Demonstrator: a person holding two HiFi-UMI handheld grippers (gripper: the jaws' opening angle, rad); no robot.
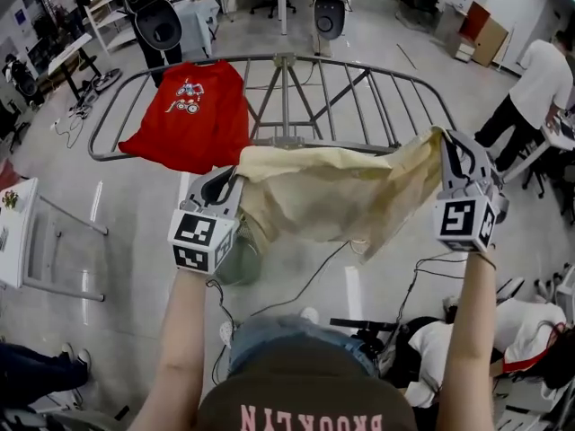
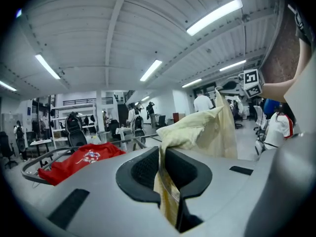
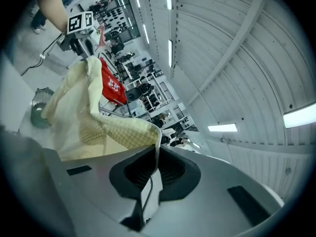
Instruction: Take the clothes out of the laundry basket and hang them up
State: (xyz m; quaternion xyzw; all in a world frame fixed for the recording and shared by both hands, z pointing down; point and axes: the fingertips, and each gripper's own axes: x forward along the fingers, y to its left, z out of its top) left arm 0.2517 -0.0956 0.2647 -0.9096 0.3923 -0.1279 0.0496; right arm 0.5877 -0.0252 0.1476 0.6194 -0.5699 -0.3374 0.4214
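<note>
- Now, the fingers (image 2: 140, 169) of the left gripper (image 2: 162, 174) are pinched shut on a corner of the cream garment (image 2: 197, 132), with the cloth running down between the pads.
- Likewise, the fingers (image 3: 173, 174) of the right gripper (image 3: 154, 174) are clamped on the opposite edge, with a thin fold caught between them.
- Between the two grippers the garment hangs spread in the air, sagging in the middle, just in front of the drying rack (image 1: 359, 92). What looks like the laundry basket (image 1: 235, 260) sits on the floor under its left end.
- A red shirt (image 1: 193, 110) is already draped over the rack's left part, and the bars to its right are bare.
- To hang it well, I judge both grips should hold firm. The cloth should be pulled taut and level and carried over the bare bars. It should be lowered until its middle drapes across them, and only then released.
- A slack middle could snag on the rack's rim or overlap the red shirt.
</note>
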